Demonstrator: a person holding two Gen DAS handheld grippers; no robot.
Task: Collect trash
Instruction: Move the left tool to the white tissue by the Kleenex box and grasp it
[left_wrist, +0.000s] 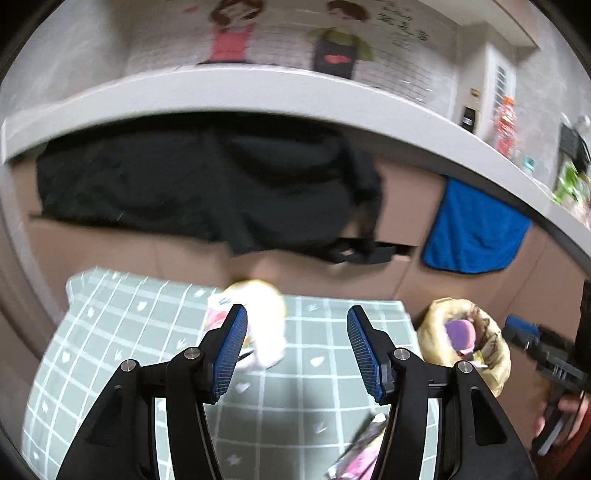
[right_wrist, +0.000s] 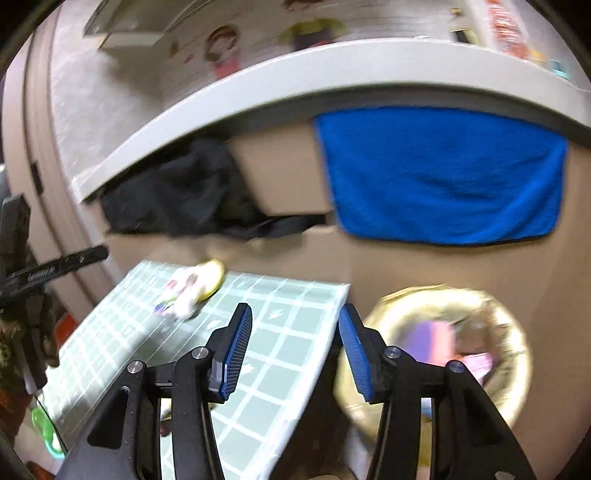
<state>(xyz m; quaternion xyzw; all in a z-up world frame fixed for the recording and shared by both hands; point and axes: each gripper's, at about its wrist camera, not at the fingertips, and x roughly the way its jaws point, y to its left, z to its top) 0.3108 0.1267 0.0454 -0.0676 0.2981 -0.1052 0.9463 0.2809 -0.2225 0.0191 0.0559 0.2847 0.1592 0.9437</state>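
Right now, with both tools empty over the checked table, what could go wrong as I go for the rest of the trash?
1. The white and yellow wrappers lie near the table's far edge; a clumsy push might knock them off behind.
2. The bin bag sits beside and below the table, so a release over the edge could miss its mouth.
3. The right tool works close to the left tool; they might collide.

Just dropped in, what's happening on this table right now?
A person is clearing trash with two handheld grippers. Both the left gripper and the right gripper are open and empty. A pile of white and yellow wrappers still lies at the far edge of the checked table, and another wrapper sits near the front. The bin, lined with a yellowish bag, stands beside the table and already holds some trash.
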